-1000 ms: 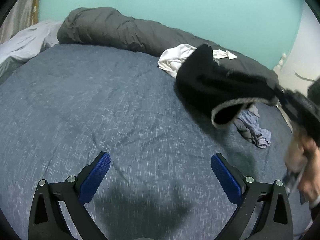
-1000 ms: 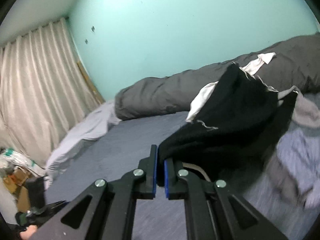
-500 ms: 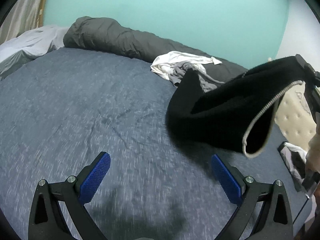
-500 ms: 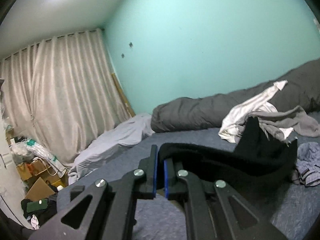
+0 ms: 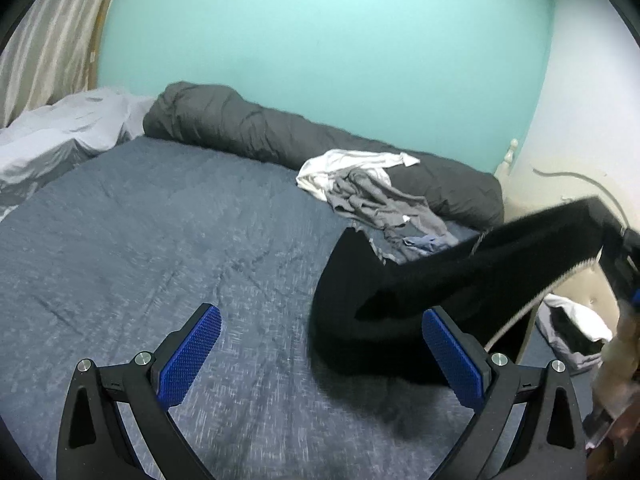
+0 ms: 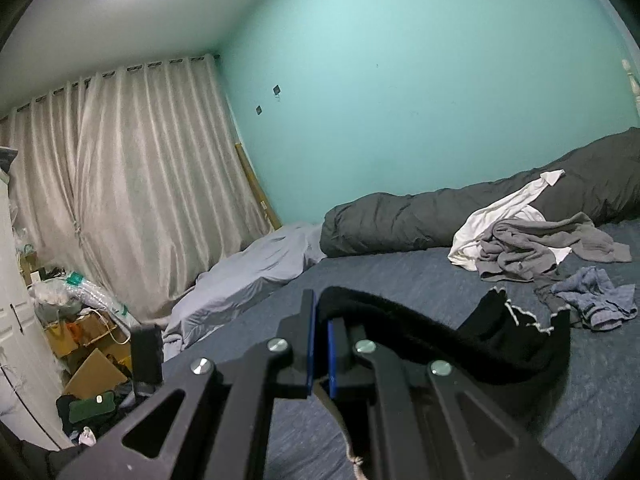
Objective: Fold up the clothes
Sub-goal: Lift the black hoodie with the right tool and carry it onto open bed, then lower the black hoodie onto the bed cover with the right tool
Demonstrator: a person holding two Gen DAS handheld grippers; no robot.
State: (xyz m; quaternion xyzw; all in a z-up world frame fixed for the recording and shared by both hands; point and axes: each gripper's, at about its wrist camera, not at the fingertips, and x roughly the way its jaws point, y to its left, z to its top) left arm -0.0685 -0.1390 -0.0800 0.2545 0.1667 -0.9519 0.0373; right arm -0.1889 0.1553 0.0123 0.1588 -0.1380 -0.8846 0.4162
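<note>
Two tongs are mine: my right tongs (image 6: 320, 354) clench a black garment (image 5: 460, 280) that trails onto the bed (image 5: 160, 240) near its right edge, my left tongs (image 5: 320, 356) gape empty, so I judge spreading it flat needs a second corner caught.

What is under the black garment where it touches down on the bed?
The black garment hangs from the shut right gripper, its low end meeting bare blue bedspread. Anything beneath that bunched end is covered. The open left gripper holds nothing.
</note>
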